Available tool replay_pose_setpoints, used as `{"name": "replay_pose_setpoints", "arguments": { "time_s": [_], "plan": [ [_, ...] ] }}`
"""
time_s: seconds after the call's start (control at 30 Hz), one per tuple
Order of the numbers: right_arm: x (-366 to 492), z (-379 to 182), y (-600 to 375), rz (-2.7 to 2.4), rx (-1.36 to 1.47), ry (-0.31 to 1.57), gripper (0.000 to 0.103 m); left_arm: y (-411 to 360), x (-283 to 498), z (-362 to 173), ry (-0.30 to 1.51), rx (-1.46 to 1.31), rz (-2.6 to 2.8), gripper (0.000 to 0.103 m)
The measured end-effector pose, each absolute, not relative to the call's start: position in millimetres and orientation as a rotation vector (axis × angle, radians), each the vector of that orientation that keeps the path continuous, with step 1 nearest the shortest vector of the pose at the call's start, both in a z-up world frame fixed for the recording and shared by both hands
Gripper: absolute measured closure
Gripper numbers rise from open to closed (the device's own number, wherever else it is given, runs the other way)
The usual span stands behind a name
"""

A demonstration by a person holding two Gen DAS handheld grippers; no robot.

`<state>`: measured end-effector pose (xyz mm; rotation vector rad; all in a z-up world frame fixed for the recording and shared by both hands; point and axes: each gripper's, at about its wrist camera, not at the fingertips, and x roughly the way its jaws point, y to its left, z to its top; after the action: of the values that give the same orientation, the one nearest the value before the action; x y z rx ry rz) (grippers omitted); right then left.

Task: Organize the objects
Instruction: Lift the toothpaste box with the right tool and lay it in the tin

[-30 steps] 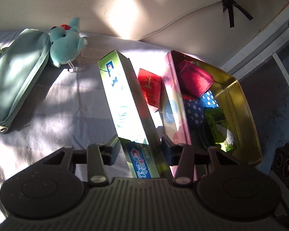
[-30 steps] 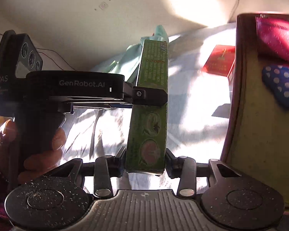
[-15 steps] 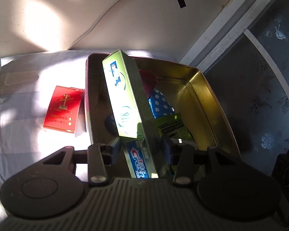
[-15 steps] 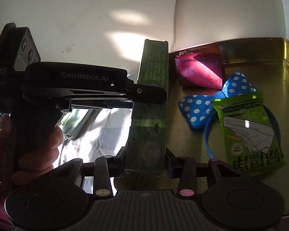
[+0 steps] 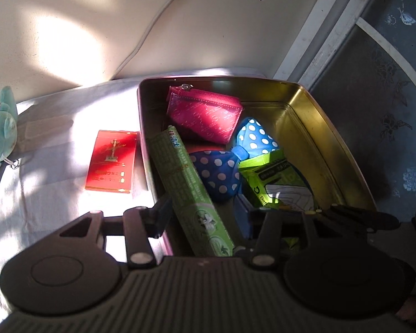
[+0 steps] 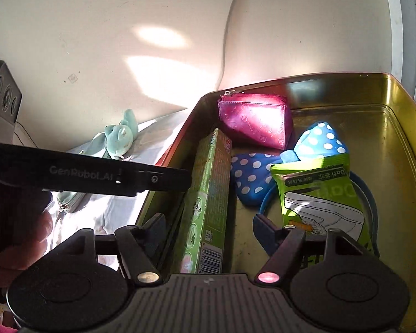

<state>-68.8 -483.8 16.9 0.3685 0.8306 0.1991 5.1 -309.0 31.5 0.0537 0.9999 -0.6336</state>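
A green toothpaste box (image 5: 188, 191) (image 6: 208, 208) lies in the gold metal tin (image 5: 330, 138) (image 6: 396, 127), along its left wall. Both grippers stand open around its near end without gripping it: my left gripper (image 5: 202, 216) and my right gripper (image 6: 208, 230). The tin also holds a magenta zip purse (image 5: 208, 116) (image 6: 258, 122), a blue polka-dot bow headband (image 5: 230, 163) (image 6: 266, 172) and a green wipes packet (image 5: 280, 174) (image 6: 321, 194).
A red card box (image 5: 111, 161) lies on the white cloth left of the tin. A teal plush toy (image 5: 1, 136) (image 6: 122, 136) and a teal pencil case (image 6: 69, 202) lie further left. A wall stands behind; a patterned door is at right.
Both grippers carried the toothpaste box from above the cloth over into the tin, then opened. The box now lies in the tin, released.
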Motion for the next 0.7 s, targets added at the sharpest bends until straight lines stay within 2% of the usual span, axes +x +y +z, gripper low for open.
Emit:
{"name": "replay_pose_setpoints", "arguments": {
  "time_s": [0.53,0.7],
  "plan": [
    [-85,59,-401,0.311,0.146,0.71,0.039,-184,-12,-8,1.107,-0.005,-0.362,0.05],
    [-77,57,-359,0.38,0.098,0.732,0.042,-143,-10,-17,1.133,-0.016,-0.291,0.05]
  ]
}}
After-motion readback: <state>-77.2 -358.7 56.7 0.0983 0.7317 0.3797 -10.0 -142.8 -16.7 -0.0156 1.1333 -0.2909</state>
